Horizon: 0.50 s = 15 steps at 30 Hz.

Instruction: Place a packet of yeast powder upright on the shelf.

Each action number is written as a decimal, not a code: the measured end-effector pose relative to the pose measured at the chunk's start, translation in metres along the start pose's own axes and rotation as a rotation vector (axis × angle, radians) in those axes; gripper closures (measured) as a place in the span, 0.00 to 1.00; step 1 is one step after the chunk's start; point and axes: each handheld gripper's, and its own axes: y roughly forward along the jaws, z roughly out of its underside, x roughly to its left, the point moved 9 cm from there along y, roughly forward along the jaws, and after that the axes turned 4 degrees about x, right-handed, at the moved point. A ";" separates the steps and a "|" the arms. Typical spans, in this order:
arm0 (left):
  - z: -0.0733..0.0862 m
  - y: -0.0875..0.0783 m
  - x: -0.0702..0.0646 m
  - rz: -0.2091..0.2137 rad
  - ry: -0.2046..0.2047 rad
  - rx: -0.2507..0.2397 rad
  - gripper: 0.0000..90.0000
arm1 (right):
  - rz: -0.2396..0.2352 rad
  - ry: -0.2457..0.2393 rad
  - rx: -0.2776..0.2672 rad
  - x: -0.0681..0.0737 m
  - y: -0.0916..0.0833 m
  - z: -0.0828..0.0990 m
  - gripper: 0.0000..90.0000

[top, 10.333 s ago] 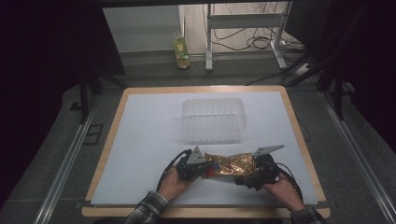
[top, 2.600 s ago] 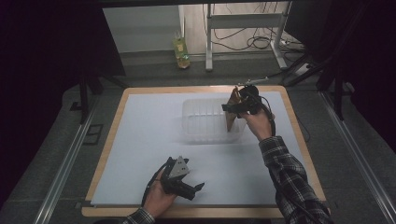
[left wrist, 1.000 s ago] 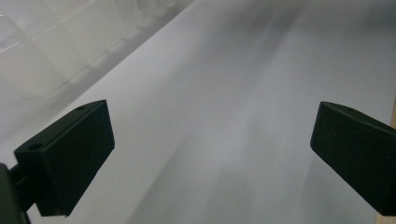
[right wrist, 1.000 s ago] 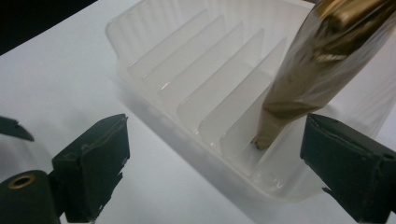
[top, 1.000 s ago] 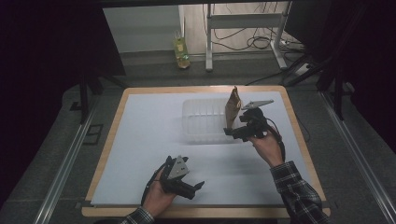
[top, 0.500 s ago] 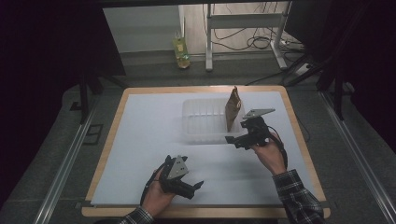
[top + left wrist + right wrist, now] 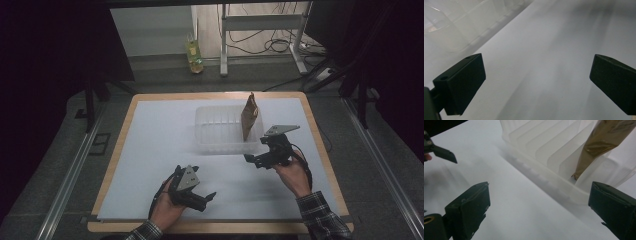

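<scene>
A clear ribbed plastic container sits at the middle back of the white mat. A brown-gold packet stands on end inside its right end, leaning on the wall; up close the packet sits behind the ribbed wall. My right gripper hovers just in front of the container's right corner, clear of the packet. Its jaws have just been opening and stand wide, with nothing between them. My left gripper rests low near the front edge, open and empty.
The white mat lies on a wood-edged table. The left gripper's jaw tip is at the far left of the right gripper view. Beyond the table, a yellow-green bottle, metal stand legs and cables lie on the floor.
My right gripper has drawn back from the container toward the person and sunk a little. The packet stays standing in the container. The left hand has kept still.
</scene>
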 end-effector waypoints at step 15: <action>0.001 -0.001 0.003 -0.010 0.004 0.003 0.01 | -0.015 -0.018 0.019 0.015 0.003 0.017 0.03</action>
